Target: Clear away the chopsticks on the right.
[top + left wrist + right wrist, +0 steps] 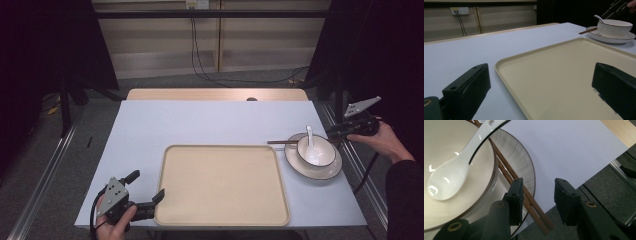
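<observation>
Since my right gripper (537, 200) sits at the right edge of the worktop (210, 122) by the plate, the chopsticks (524, 192) are what the next move turns on: in the right gripper view their near ends run down between my fingers (515, 200), hugging the left one, with the right one off over the worktop edge. Their long axis runs from those ends up and left, across the plate (522, 160) rim and behind the bowl (454, 150); in the high view the chopsticks (282, 142) lie roughly side to side, their far tips poking out left of the bowl (316, 150) toward the tray. The right fingers are open, gap moderate, holding nothing; I can't tell if the left finger already touches the sticks or just sits beside them. The spoon (461, 162) rests in the bowl, handle up over the rim, not in the grasp line. My left gripper (134, 200) is well apart, at the near-left corner of the tray (222, 185), fingers spread wide, empty, one over the worktop and one over the tray (564, 75) in the left gripper view. So the right hand is clearly nearer. My guess: shift slightly left so both sticks sit centred, then close across the axis near the ends. Risk: pinching one stick only, or nudging the plate.
</observation>
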Tool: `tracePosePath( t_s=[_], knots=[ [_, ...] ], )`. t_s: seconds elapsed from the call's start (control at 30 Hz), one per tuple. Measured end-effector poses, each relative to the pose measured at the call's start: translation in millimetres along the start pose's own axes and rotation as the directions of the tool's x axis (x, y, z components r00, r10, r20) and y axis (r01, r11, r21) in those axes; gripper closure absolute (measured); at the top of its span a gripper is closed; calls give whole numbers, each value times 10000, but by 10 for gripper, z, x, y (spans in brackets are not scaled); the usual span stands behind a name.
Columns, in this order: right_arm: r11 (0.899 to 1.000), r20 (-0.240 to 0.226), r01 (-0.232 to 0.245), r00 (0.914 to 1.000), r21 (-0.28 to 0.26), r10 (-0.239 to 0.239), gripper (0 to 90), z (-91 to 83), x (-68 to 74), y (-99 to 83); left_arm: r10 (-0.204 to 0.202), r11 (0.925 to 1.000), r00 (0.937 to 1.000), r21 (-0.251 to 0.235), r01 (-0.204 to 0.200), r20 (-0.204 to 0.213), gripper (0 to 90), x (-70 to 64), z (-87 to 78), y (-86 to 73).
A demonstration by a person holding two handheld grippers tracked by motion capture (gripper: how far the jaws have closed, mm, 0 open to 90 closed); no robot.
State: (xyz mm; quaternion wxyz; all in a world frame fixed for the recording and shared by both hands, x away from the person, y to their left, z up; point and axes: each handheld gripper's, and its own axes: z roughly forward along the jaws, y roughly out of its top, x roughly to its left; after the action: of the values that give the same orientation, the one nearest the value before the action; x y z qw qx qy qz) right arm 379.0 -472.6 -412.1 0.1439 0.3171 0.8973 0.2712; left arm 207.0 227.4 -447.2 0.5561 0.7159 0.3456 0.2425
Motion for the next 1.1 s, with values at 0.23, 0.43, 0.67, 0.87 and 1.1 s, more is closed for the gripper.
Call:
tracePosePath(
  t_s=[0.23,0.43,0.67,0.87,1.1],
  knots=[
    [9991,-211,274,9994,324,-267,697,176,-4,71,-10,9999,9998,128,12,-219,21,28,-11,-13],
    [9985,-247,290,9993,459,-279,781,224,16,48,15,10000,9999,77,-14,-161,21,23,-19,-11],
    [9990,-360,374,9987,229,-366,790,175,-19,21,-42,10000,9997,81,44,-221,21,34,-17,-13],
    [9978,-557,407,9977,522,-377,792,141,4,-11,-64,9999,9998,115,67,-205,22,39,-13,-17],
    [9975,-655,586,9963,404,-558,824,188,5,7,-58,9999,9998,102,60,-181,23,44,-10,-18]
  ],
)
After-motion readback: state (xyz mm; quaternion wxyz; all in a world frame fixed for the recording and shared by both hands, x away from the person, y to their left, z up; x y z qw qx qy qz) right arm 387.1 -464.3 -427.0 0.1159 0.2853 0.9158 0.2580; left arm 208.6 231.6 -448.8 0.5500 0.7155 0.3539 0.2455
